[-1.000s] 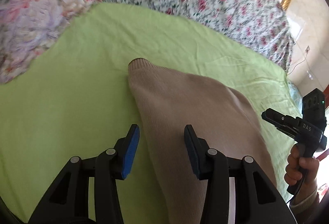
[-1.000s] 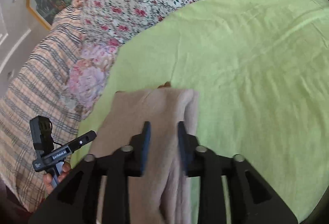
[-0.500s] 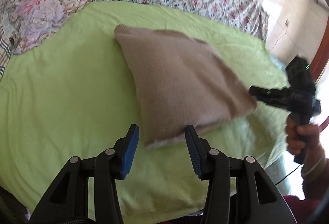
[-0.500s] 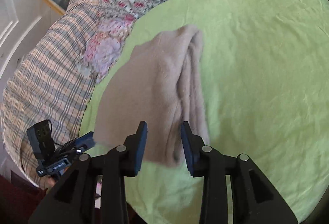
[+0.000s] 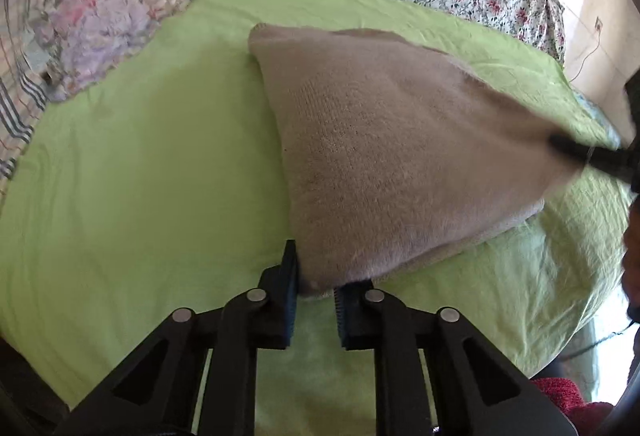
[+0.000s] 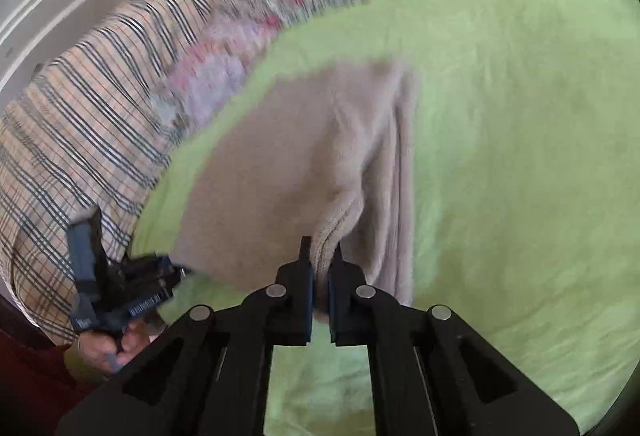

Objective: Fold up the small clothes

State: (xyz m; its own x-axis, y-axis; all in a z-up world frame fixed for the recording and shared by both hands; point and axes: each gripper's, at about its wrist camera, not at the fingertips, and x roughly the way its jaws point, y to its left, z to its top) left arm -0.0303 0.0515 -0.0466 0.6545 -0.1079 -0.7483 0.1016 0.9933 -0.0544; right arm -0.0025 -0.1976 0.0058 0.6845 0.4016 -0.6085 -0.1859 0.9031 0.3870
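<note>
Fingers (image 5: pixel 289 272) both pinch sweater (image 5: pixel 392 156) corners | right view blurred; sheet (image 5: pixel 140 176) seemingly bare

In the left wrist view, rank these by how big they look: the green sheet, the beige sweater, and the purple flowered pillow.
1. green sheet, widest spread across the frame
2. beige sweater, gripped at two corners by left gripper and right gripper
3. purple flowered pillow, though it lies farther away
</note>
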